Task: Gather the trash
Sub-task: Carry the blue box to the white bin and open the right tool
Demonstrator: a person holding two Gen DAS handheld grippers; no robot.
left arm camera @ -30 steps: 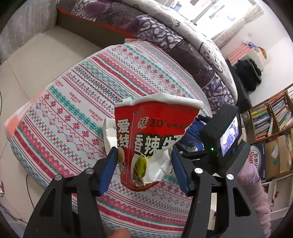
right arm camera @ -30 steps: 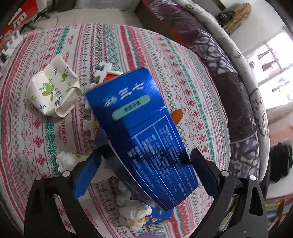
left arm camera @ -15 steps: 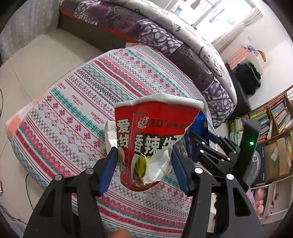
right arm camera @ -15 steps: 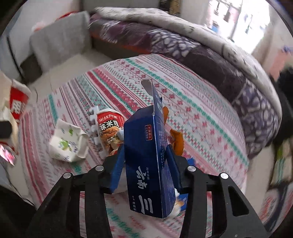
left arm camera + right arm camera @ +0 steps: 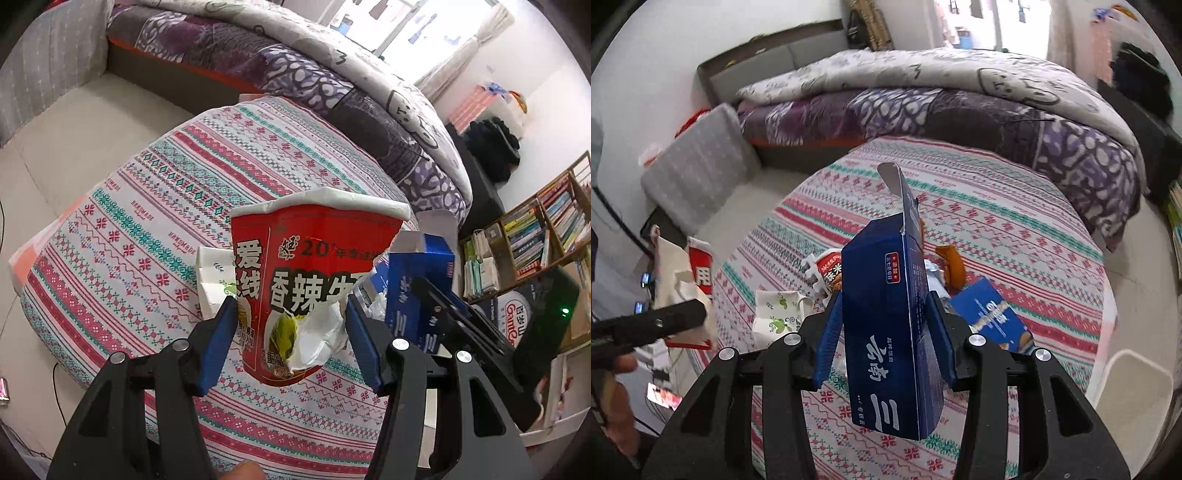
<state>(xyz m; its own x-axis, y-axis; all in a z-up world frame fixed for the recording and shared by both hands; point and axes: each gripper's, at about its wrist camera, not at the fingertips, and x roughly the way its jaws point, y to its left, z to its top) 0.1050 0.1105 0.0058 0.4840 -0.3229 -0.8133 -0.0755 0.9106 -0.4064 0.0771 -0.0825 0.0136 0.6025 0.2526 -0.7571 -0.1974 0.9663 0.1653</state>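
- Pinching a crushed red noodle cup, the left tongs press their blue pads against its two sides and hold it upright, clear of the table.
- White rim of the cup uppermost; a torn white patch shows low on its front wall.
- Right tongs: closed on a tall dark-blue carton, held upright with its top flap standing open.
- Same carton seen from the left wrist view at, just to the right of the cup, with the right tongs behind it.
- Table: covered by a cloth with red, teal and white patterned bands.
- Trash lying on the cloth below the right tongs: a flattened white paper cup with green sprigs, a second noodle cup on its side, an orange wrapper, and a smaller blue box lying flat.
- White bin standing on the floor at the lower right, beside the table edge.
- Background: a bed with a purple-and-white quilt beyond the table; a bookshelf at the right.
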